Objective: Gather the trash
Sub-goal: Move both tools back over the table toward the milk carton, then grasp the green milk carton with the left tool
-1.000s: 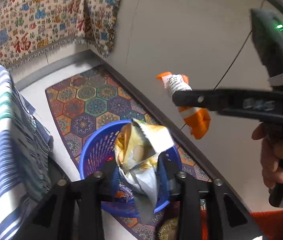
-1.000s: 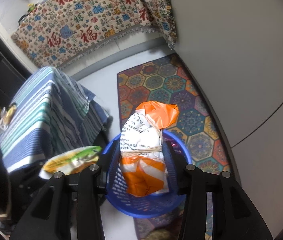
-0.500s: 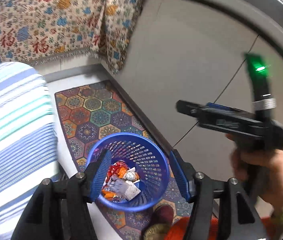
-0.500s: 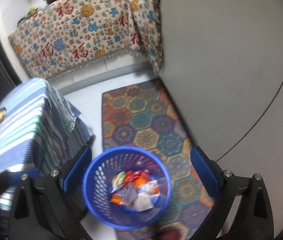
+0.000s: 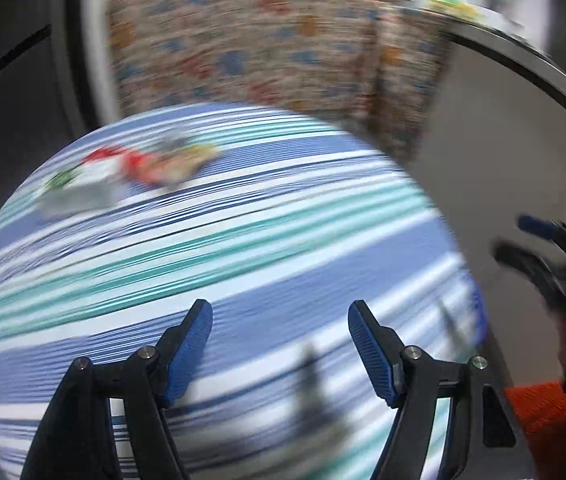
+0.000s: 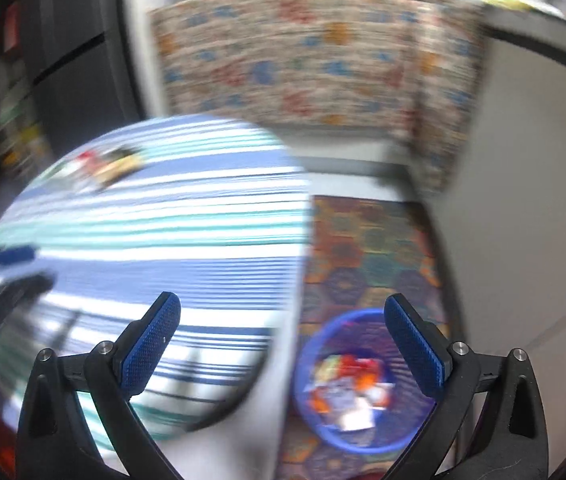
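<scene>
Both views are blurred by motion. My left gripper [image 5: 280, 316] hangs over the striped tablecloth [image 5: 219, 248], its jaws opening with nothing between them. Snack wrappers [image 5: 131, 170] lie at the table's far left; the right wrist view shows the wrappers [image 6: 101, 166] too. My right gripper [image 6: 281, 312] stands wide open and empty above the table's right edge. The blue basket [image 6: 315, 352] sits on the floor between its fingers in that view, holding several pieces of trash [image 6: 349, 392]. The right gripper [image 5: 547, 248] also shows at the right edge of the left wrist view.
A patterned rug [image 6: 371, 248] lies under the basket beside a grey wall [image 6: 523, 200]. A floral cloth [image 5: 267, 48] covers furniture behind the table. A hand and orange sleeve [image 5: 547, 408] hold the right gripper. The left gripper [image 6: 7, 272] appears at the left edge of the right wrist view.
Both grippers dropped their wrappers into the blue basket and opened. Both then swung up and left from the basket to the striped table.
</scene>
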`<state>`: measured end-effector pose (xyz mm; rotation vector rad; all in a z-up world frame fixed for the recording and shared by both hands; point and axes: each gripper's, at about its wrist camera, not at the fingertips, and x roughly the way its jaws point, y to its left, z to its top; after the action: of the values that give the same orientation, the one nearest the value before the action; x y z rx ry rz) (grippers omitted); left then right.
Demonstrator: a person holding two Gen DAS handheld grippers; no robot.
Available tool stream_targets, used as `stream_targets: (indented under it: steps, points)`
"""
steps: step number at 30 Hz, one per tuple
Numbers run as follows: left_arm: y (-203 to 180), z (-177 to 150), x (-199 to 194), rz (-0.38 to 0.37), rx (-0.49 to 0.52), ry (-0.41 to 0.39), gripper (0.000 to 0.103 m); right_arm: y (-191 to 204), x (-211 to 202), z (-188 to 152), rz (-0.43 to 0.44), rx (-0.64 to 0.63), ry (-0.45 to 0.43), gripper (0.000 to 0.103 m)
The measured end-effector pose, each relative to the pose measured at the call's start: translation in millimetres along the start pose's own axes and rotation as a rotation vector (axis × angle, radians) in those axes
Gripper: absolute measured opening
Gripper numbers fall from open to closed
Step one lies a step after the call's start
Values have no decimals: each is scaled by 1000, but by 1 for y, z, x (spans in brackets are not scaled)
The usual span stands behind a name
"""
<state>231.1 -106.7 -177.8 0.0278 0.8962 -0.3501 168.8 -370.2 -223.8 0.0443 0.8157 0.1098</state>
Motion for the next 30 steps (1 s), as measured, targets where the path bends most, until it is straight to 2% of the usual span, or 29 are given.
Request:
stream_targets:
  steps: [2,7,10,14,16,18,19,21,23,25,26,30]
  points:
    - [40,-5,2,65,-49,1,72,42,12,3,57,-51,24,102]
    - [104,-14,8,125,-105,21,72,124,54,9,131,-118,86,102]
    - [130,-20,13,133,-119,49,72,153,84,11,136,-132,129,102]
    - [166,-10,21,130,-87,28,73,173,110,12,131,-145,173,102]
    - [183,-2,26,119,-44,30,73,178,111,9,116,-162,162,103]
    - [204,8,34,128,-14,29,78,178,113,9,118,-159,150,103]
    - [221,17,40,109,-7,24,81,178,113,9,118,-159,146,103]
    - [240,28,47,92,7,23,80,176,114,10,118,-159,146,103]
    - [255,42,57,38,69,26,80,176,114,11,118,-158,146,103]
    - [258,53,67,-7,171,42,88,176,114,10,118,-158,146,103]
    - [258,58,71,-30,192,48,91,176,114,11,118,-159,146,103]
    - [262,75,87,-116,296,62,95,176,114,10,118,-159,146,103]
